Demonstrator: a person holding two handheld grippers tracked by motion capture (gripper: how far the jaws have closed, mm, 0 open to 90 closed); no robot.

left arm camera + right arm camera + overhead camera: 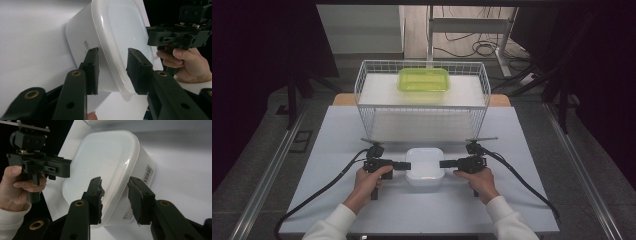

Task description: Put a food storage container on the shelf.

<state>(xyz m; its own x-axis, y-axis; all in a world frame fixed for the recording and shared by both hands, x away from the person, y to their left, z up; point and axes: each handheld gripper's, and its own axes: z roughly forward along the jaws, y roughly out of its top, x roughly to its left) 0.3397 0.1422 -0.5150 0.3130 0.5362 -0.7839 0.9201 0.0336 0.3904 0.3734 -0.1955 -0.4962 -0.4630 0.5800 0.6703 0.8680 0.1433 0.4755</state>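
Note:
A white lidded plastic container (pixel 424 167) sits on the pale table (pixel 337 130) between my two grippers. My left gripper (pixel 408 165) points at its left side and my right gripper (pixel 442 163) at its right side, each held in a hand. In the left gripper view my jaws (pixel 112 72) straddle the container (pixel 117 32) at its lid rim, one pad by the wall and one over the lid, with small gaps showing. The right gripper view shows the same: the jaws (pixel 115 197) straddle the rim of the container (pixel 100 162), not clearly pressing.
A white wire basket (pixel 362 85) stands just behind the container, and a green lidded box (pixel 423 80) lies on the raised shelf at the back of it. Cables trail from both grippers towards the table's front corners. The opposite gripper (pixel 175 37) (pixel 37 165) is close across the container.

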